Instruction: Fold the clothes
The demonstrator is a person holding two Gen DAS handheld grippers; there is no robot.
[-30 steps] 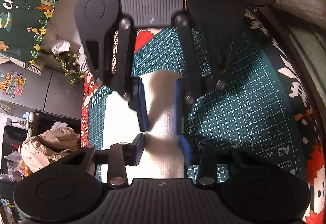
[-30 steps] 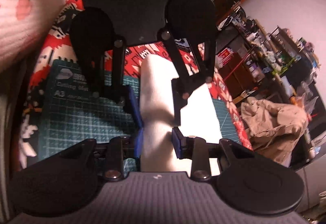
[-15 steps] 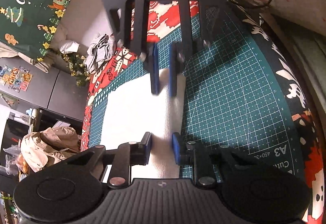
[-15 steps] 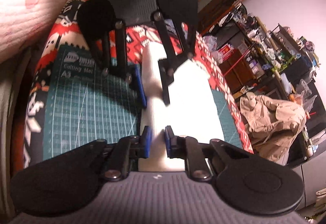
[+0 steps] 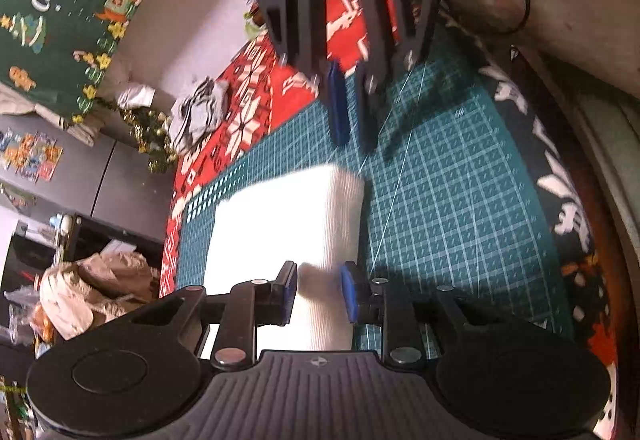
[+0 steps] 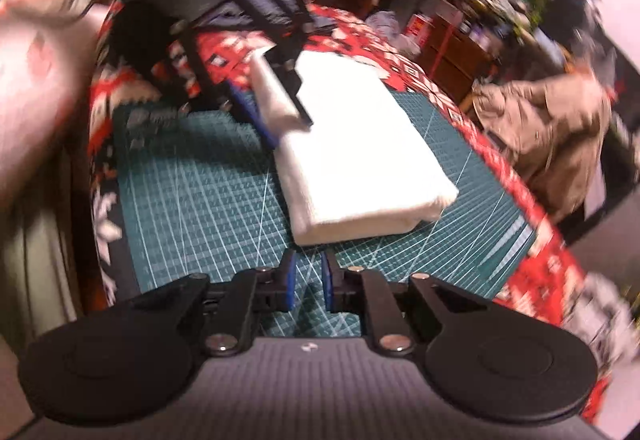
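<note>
A white folded cloth (image 5: 280,224) lies on the green cutting mat (image 5: 440,220). My left gripper (image 5: 320,290) is closed on the cloth's near right edge, with white fabric between its blue pads. In the right wrist view the cloth (image 6: 360,152) is a thick folded rectangle, and the left gripper (image 6: 280,116) pinches a raised ridge at its far end. My right gripper (image 6: 308,280) hovers just short of the cloth's near edge, its pads nearly together with only mat (image 6: 200,200) between them. Seen from the left wrist, the right gripper (image 5: 351,112) hangs beyond the cloth's far edge.
A red and white Christmas tablecloth (image 5: 248,112) lies under the mat. On it, a striped grey garment (image 5: 200,108) is bunched at the far left. A beige jacket (image 6: 552,128) lies past the table's right side. A person's pink sleeve (image 6: 36,100) is at the left.
My right gripper has slid off the cloth's end and pulled back above the mat. The left gripper has stayed on its edge. The cloth now lies flat as a folded rectangle.
</note>
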